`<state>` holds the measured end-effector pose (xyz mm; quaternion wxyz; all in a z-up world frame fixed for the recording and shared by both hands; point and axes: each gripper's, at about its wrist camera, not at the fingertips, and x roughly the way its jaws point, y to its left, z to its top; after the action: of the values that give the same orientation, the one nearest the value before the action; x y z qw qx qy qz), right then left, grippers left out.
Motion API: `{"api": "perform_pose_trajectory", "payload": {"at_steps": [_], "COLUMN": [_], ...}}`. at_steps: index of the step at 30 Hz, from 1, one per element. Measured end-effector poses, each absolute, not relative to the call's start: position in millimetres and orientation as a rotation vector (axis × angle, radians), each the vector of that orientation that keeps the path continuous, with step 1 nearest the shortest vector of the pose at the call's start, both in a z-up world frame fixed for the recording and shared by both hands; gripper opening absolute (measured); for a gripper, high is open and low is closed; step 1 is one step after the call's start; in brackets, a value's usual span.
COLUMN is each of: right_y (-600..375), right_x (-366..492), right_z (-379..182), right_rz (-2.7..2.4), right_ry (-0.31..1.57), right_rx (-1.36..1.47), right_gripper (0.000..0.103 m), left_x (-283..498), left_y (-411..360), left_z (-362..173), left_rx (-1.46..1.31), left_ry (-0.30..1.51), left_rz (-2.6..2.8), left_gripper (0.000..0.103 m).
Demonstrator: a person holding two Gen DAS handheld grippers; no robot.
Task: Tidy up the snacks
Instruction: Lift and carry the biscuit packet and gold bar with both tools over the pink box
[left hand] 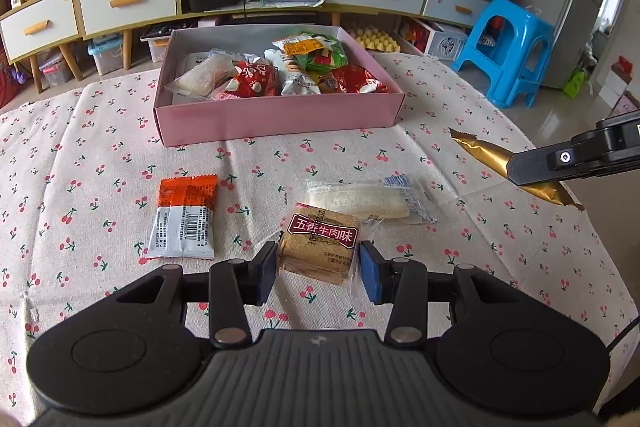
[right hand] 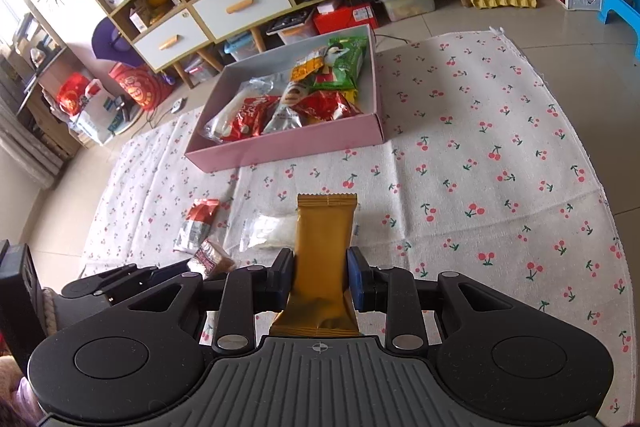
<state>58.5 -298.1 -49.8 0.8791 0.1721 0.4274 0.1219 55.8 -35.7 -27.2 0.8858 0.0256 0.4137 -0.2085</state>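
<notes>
A: From the left wrist camera, what shows?

B: The left gripper sits low over the cherry-print cloth, its jaws closed on the sides of a brown biscuit pack with a dark red label. Touching the far edge of that pack lies a clear-wrapped white cake, and off to the left, apart, an orange and silver packet lies back side up.

A: And the right gripper?

B: In that view only its black finger shows at the right edge, clamped across a gold packet held above the cloth. The right wrist camera gives the grip itself: the right gripper has both pads pressed on the flanks of the gold packet, which stands lengthwise between them with its crimped end pointing away.

A: Where is the box?

B: The pink box sits on the cloth beyond the loose snacks, with red, green and silver packets inside. The right camera shows it from its corner, and also the left gripper's black arms at the lower left beside the biscuit pack.

A: Anything only the right camera catches?

B: The cloth's far edge on the tiled floor.
</notes>
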Motion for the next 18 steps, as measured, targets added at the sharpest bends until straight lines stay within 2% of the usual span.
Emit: {"api": "perform_pose_trajectory", "payload": {"at_steps": [10, 18], "right_y": [-287.0, -276.6], "right_x": [79.2, 125.2], "right_z": [-43.3, -47.9], "right_rz": [0.245, 0.238], "right_ry": [0.888, 0.901], "right_rx": [0.39, 0.454], "right_gripper": [0.027, 0.027], "left_x": [69.4, 110.2], "left_y": [-27.5, -17.9], "left_z": [-15.9, -2.9], "left_rx": [-0.001, -0.018], "left_ry": [0.843, 0.795], "left_rz": [-0.404, -0.361], "left_gripper": [0.04, 0.04]}}
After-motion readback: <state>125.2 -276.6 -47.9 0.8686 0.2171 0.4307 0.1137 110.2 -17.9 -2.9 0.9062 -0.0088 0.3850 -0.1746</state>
